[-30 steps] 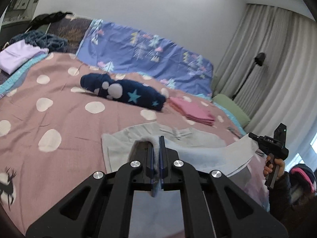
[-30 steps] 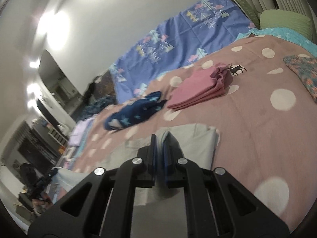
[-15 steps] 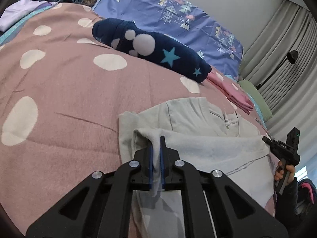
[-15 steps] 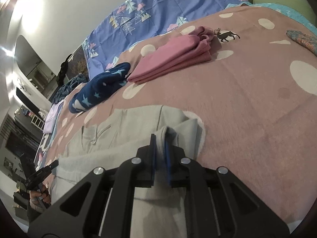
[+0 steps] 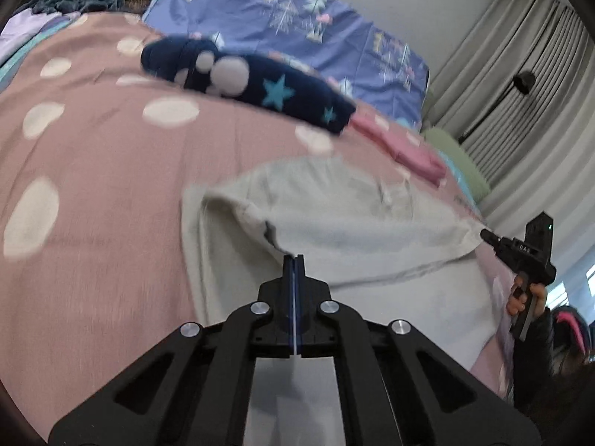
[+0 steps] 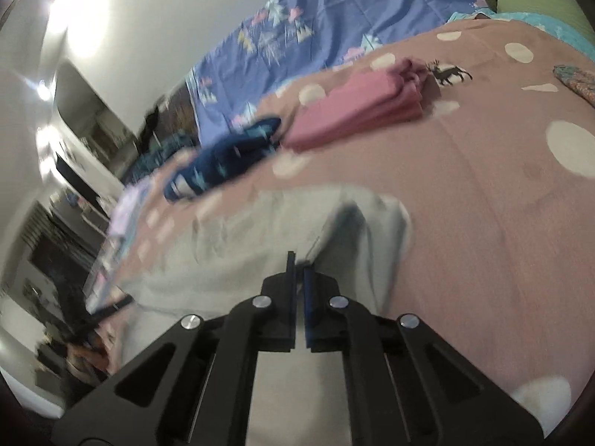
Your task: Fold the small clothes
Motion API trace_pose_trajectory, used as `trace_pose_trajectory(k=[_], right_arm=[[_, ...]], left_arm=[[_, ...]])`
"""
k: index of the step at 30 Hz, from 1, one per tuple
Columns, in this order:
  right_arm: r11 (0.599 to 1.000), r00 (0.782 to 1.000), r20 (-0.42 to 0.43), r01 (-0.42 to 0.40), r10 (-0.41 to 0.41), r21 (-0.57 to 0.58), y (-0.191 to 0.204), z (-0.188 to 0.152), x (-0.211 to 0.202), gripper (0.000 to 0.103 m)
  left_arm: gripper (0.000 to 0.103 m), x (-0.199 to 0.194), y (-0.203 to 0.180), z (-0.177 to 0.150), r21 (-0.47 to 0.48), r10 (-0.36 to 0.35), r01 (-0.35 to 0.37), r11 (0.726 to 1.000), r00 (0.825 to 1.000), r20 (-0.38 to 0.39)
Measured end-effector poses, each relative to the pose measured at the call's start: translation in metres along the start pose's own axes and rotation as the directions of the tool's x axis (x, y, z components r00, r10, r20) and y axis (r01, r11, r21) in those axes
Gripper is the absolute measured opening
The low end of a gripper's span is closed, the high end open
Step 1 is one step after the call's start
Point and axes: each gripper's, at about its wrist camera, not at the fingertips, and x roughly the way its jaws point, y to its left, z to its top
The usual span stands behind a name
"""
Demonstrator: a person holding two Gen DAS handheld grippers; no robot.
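A light grey garment (image 5: 334,223) lies on the pink polka-dot bedspread (image 5: 93,171), with its near edge folded over toward the far side. My left gripper (image 5: 294,258) has its jaws pressed together at the folded edge, and whether cloth is still between them is unclear. In the right wrist view the same garment (image 6: 260,252) lies under my right gripper (image 6: 299,260), whose jaws stand nearly closed at the folded edge. The right gripper also shows in the left wrist view (image 5: 520,249), at the fold's right corner.
A folded navy star-print garment (image 5: 253,85) and a folded pink garment (image 6: 357,107) lie farther up the bed. A blue patterned sheet (image 5: 290,26) covers the head end. Curtains (image 5: 520,74) hang at the right. A patterned cloth (image 6: 576,81) lies at the right edge.
Both grippers carried the garment's near edge forward and down onto the bed, making a fold. The views are now blurred and the grippers sit lower, drawn back a little.
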Motion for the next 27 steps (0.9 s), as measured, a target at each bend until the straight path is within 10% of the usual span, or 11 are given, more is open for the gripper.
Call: trace_pose_trajectory(k=[5, 9, 13, 20, 21, 22, 23, 27], right_arm=[[0.996, 0.999, 0.049, 0.002, -0.006, 0.085, -0.007, 0.051, 0.024, 0.017], [0.996, 0.996, 0.048, 0.072, -0.075, 0.053, -0.008, 0.058, 0.032, 0.035], [0.993, 0.993, 0.015, 0.116, -0.116, -0.022, -0.013, 0.05, 0.039, 0.04], [0.988, 0.984, -0.095, 0.145, -0.15, -0.06, -0.018, 0.061, 0.08, 0.048], [0.987, 0.983, -0.1, 0.148, -0.153, -0.057, -0.018, 0.063, 0.084, 0.045], [0.988, 0.983, -0.105, 0.146, -0.152, -0.055, -0.019, 0.063, 0.087, 0.02], [0.989, 0.984, -0.112, 0.136, -0.141, -0.049, -0.019, 0.064, 0.09, 0.004], [0.996, 0.996, 0.028, 0.089, -0.088, -0.032, -0.01, 0.07, 0.054, 0.004]], left_arm=[[0.0, 0.011, 0.002, 0.049, -0.003, 0.086, -0.086, 0.996, 0.989, 0.119], [0.05, 0.017, 0.016, 0.061, -0.062, 0.152, -0.144, 0.988, 0.979, 0.134], [0.056, 0.022, 0.029, 0.053, -0.037, 0.166, -0.164, 0.986, 0.982, 0.09], [0.044, 0.064, 0.038, 0.058, -0.006, 0.195, -0.195, 0.981, 0.981, -0.023], [0.015, 0.068, 0.035, 0.062, 0.015, 0.205, -0.205, 0.979, 0.979, -0.016], [0.006, 0.07, 0.032, 0.065, 0.026, 0.207, -0.206, 0.978, 0.978, -0.017], [0.006, 0.068, 0.028, 0.068, 0.033, 0.21, -0.21, 0.977, 0.978, -0.001], [0.006, 0.041, 0.004, 0.075, 0.111, 0.198, -0.209, 0.972, 0.975, 0.104]])
